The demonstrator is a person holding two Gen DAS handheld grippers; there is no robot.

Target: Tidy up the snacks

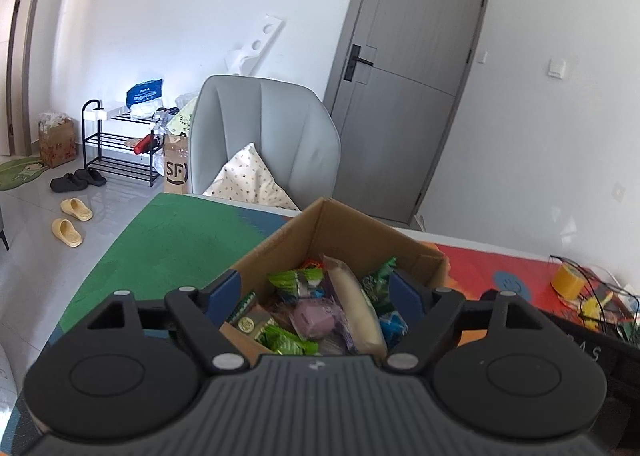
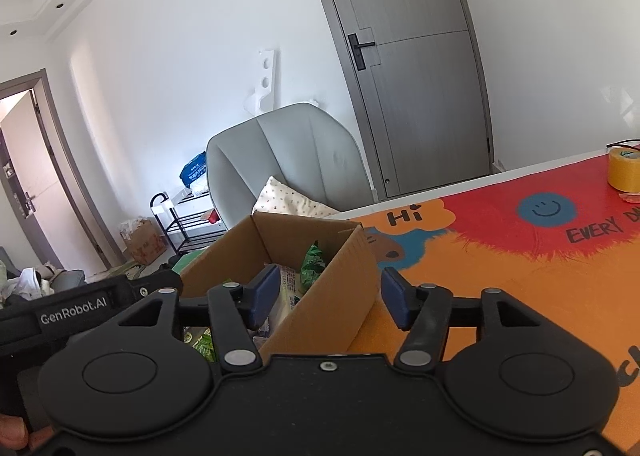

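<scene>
An open cardboard box [image 1: 344, 232] stands on the colourful table mat [image 1: 172, 240]. It holds several snack packets: green ones [image 1: 286, 338], a long cream one [image 1: 360, 308] and a pink one [image 1: 316, 316]. My left gripper [image 1: 316, 294] is open, its blue pads [image 1: 224, 290] spread about the near end of the box, with nothing pinched. My right gripper [image 2: 330, 294] is open too and straddles the right wall of the box [image 2: 332, 296], one pad [image 2: 264, 292] inside and the other outside, neither touching the cardboard. The left gripper's black body [image 2: 100, 304] shows at the left of the right wrist view.
A yellow tape roll [image 2: 624, 170] and some black cable lie on the mat at the far right. Behind the table stand a grey chair [image 1: 272, 128] with a patterned pillow [image 1: 252, 180], a shut grey door [image 1: 412, 68] and a shoe rack [image 1: 116, 144].
</scene>
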